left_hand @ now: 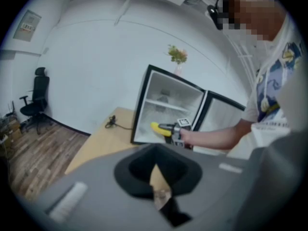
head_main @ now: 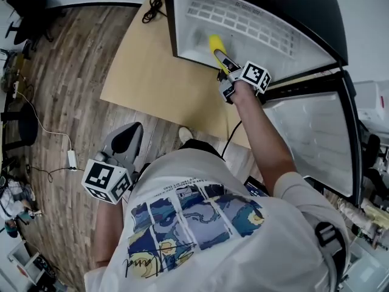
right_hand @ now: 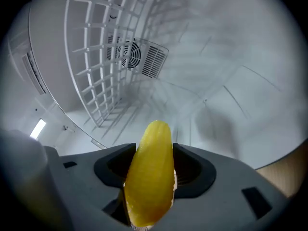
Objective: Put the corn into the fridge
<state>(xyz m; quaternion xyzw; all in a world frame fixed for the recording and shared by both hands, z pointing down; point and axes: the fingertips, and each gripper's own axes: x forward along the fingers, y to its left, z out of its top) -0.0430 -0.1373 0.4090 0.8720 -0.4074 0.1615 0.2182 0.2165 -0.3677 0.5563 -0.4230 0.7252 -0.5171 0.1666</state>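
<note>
Corn (right_hand: 149, 177) pinched in right gripper (head_main: 223, 63), inside fridge (head_main: 173, 17), under its wire shelf (right_hand: 106, 57). I'd set it flat before letting go. Left gripper (head_main: 126, 146) closed, empty.

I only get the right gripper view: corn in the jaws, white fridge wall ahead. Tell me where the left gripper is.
Observer: The left gripper hangs low at the person's left side, over the wood floor, well short of the fridge.
Operator: Report its jaws.
Observer: In the left gripper view they are together, with nothing between them.
Operator: Check the door before I go deeper.
Observer: The fridge door stands wide open on the person's right, apart from the right gripper and its corn.
</note>
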